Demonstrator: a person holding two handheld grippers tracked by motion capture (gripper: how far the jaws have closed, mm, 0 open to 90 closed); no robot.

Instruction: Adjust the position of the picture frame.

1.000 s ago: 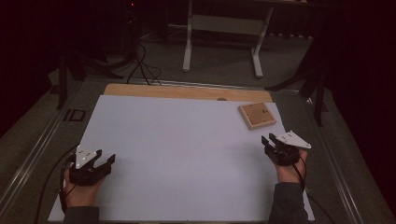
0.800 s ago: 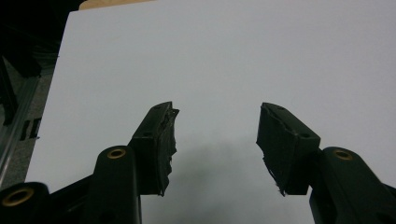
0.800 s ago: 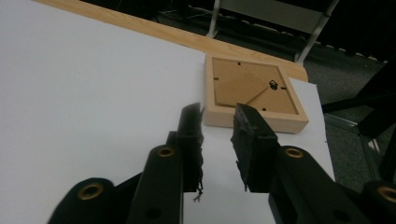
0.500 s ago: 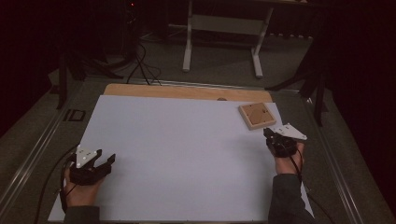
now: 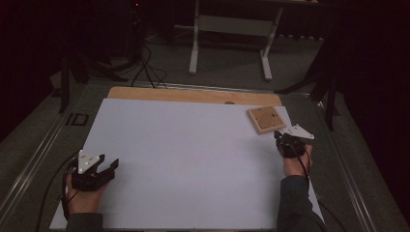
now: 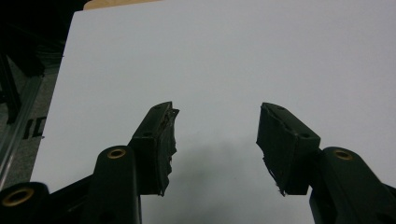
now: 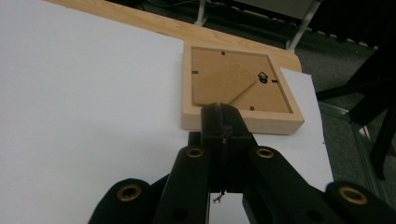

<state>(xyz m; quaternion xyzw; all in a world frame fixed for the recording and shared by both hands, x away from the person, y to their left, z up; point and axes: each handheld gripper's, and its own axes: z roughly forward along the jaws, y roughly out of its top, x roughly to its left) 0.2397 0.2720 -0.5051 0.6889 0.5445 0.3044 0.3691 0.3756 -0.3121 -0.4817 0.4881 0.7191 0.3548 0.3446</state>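
1. Your right gripper [image 5: 282,140] sits at the right of the high view, just below the wooden picture frame [image 5: 264,119]; its jaws have just been closing and now stand pressed together with nothing between them, as the right gripper view shows, where the tip [image 7: 223,122] meets the near edge of the frame [image 7: 238,88].
2. The frame lies face down in the upper right of the white board [image 5: 193,159], its backing and small hanger turned up, one corner pointing towards you.
3. With the jaws together, the step looks like a nudge or a slide rather than a lift; press low on the near wall, near its middle, so the frame travels straight and does not spin about a corner.
4. If you mean to lift it instead, spread the jaws first and straddle one wall; the rim looks thick enough to pinch.
5. Your left gripper [image 5: 99,170] rests at the lower left of the high view, jaws spread and holding nothing; in the left gripper view bare board lies between them [image 6: 215,135].
6. The board is smooth and plain, so the frame should slide easily; a strip of light wooden tabletop [image 5: 193,94] shows along its far edge.
7. Beyond, the room is dark: grey floor, white table legs [image 5: 196,38] at upper centre, black cables [image 5: 145,63] at upper left.
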